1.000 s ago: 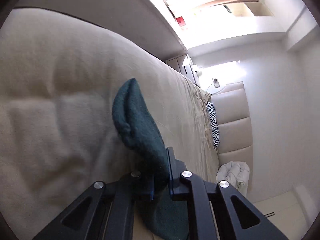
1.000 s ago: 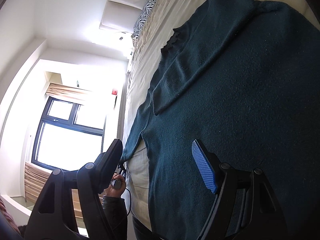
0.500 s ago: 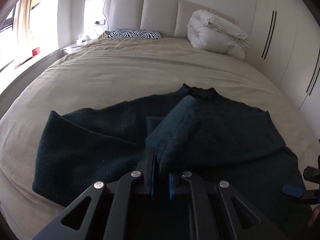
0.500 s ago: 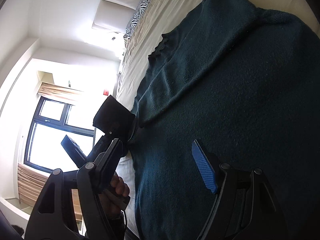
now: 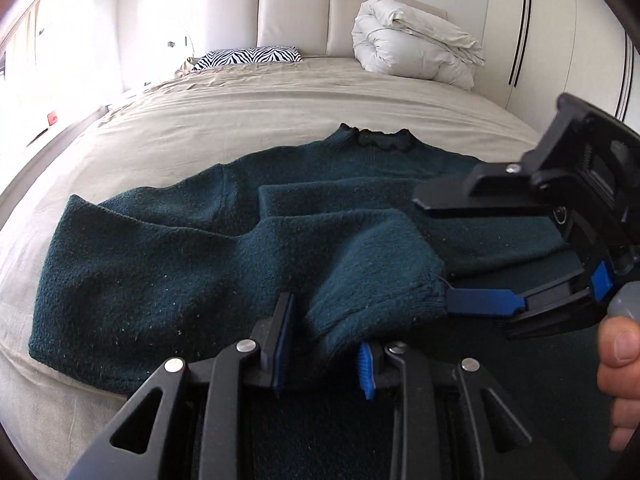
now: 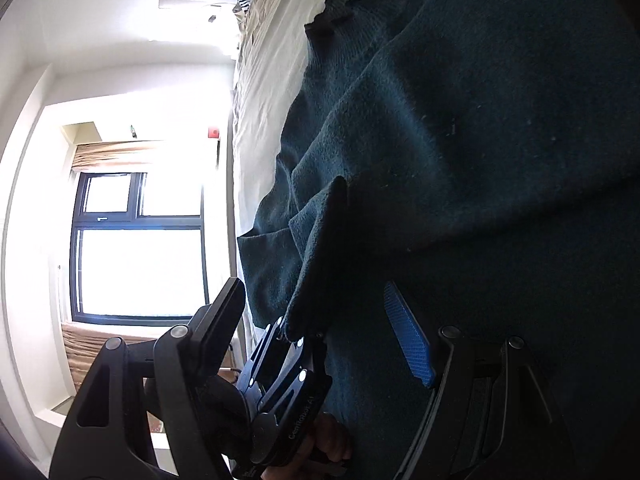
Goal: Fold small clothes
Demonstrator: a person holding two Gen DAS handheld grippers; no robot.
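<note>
A dark teal knit sweater (image 5: 160,264) lies spread on the beige bed (image 5: 240,120), collar toward the headboard. Its left sleeve is folded across the body, and the cuff (image 5: 380,292) rests between the fingers of my left gripper (image 5: 326,344), whose jaws stand open around it. My right gripper (image 5: 436,252) is open at the right, its blue pad (image 5: 484,302) touching the cuff's end. In the right wrist view the sweater (image 6: 480,160) fills the frame, my right gripper (image 6: 320,316) is open, and the left gripper (image 6: 286,364) sits under the sleeve's end.
A rolled white duvet (image 5: 412,48) and a zebra-print pillow (image 5: 248,56) lie by the padded headboard (image 5: 296,16). White wardrobe doors (image 5: 532,40) stand at the right. A bright window (image 6: 136,240) is on the bed's left side.
The left gripper carried the sleeve across the sweater body and its jaws opened off the cuff. The right gripper moved in close to the cuff.
</note>
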